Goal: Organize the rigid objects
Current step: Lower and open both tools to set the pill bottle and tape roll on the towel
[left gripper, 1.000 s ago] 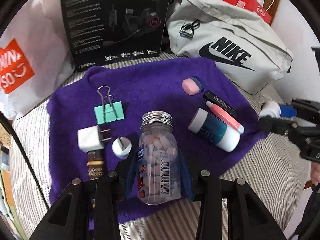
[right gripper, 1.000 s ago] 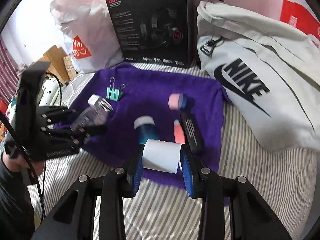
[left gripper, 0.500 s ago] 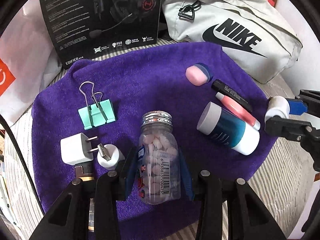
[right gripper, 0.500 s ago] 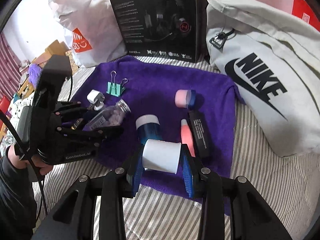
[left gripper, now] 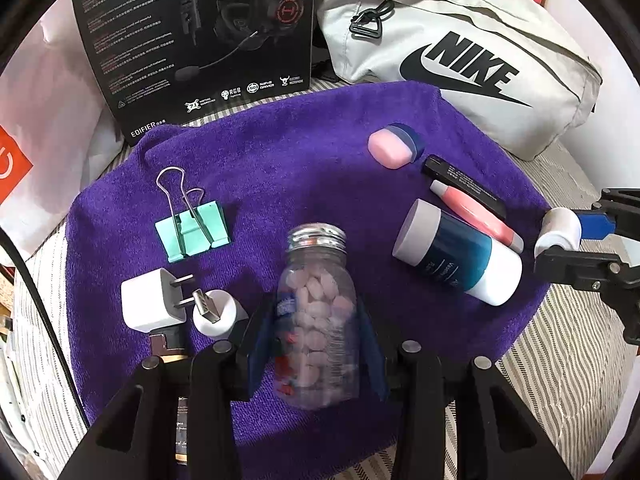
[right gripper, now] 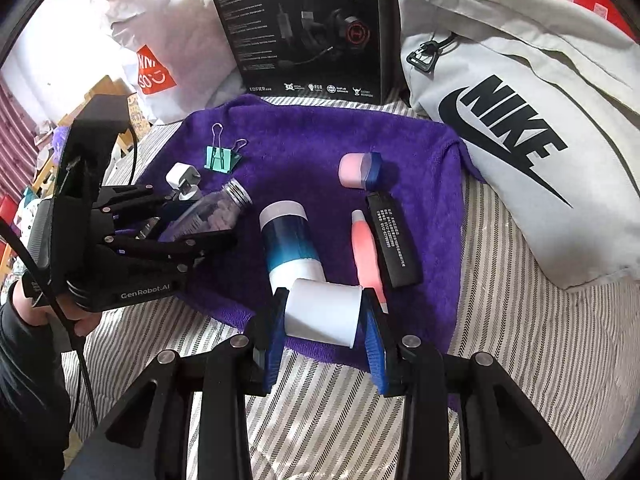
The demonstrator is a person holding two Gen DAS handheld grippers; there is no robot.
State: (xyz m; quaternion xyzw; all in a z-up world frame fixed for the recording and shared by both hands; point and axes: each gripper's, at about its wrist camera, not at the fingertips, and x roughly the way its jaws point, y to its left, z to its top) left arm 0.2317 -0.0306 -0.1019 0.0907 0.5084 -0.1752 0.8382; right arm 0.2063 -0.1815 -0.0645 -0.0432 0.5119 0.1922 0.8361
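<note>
Left wrist view: left gripper (left gripper: 316,344) pinches a clear pill bottle (left gripper: 318,316), lower centre of frame; the bottle is motion-blurred, its label unreadable. A dark object at lower left (left gripper: 172,344) is half hidden behind the gripper frame. On the purple towel (left gripper: 280,168), open room lies mid-frame between the green binder clip (left gripper: 194,230) and the blue-and-white tube (left gripper: 456,258). The right gripper enters at the right edge, cut off.

Right wrist view: right gripper (right gripper: 324,320) clamps a white cylinder (right gripper: 322,312) over the towel's near edge, lower centre. The cylinder hides the tube's lower end. The pink pen (right gripper: 366,248) touches the black stick (right gripper: 394,240). Bare striped bedding (right gripper: 520,340) fills lower right.
</note>
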